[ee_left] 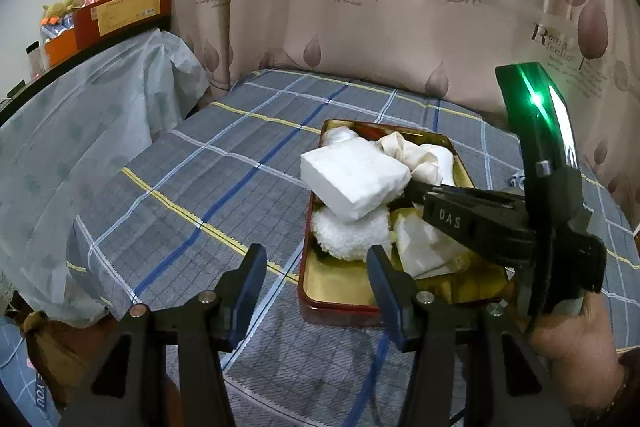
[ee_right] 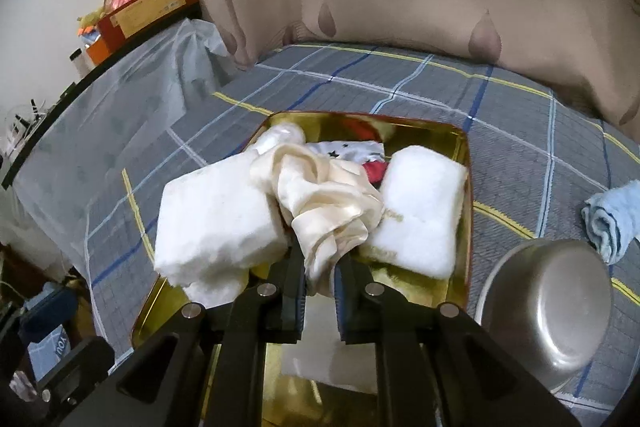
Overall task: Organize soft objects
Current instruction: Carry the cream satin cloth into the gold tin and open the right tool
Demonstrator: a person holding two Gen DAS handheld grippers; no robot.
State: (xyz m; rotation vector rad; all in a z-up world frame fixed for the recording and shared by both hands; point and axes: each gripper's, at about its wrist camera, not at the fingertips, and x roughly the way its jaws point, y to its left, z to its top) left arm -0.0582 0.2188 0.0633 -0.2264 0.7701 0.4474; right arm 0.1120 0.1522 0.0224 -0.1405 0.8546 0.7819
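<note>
Blocking much of the tin [ee_right: 464, 163] floor, the piled cloths leave its contents only partly legible: a star-print fabric [ee_right: 348, 149] and a red scrap [ee_right: 374, 171] show in slivers at the back, and what they belong to cannot be told.

Right gripper [ee_right: 320, 263]: fingers nearly together, clenched on a cream satin cloth [ee_right: 320, 187], which bunches above the tips and hangs between them. Seen from the left wrist, this gripper [ee_left: 414, 187] reaches into the tin from the right, tilted down, a hand [ee_left: 576, 331] around its handle; its tips are partly hidden behind a white block.

Left gripper [ee_left: 316, 267]: fingers spread, released, nothing between them, poised over the near left corner of the tin, angled down.

Materials:
- Tin: rectangular, rounded corners, gold inside, red outside; sits on a grey plaid bedsheet [ee_left: 192, 187].
- White block [ee_left: 352, 175]: squarish, possibly a wrapped tissue pack, resting tilted on a fluffy towel [ee_left: 348, 233].
- Folded white towel [ee_right: 420, 211], plush, at the tin's right side.
- Steel bowl [ee_right: 548, 311], upside down, just right of the tin; blue cloth [ee_right: 612, 219] beyond it, cut off by the edge.
</note>
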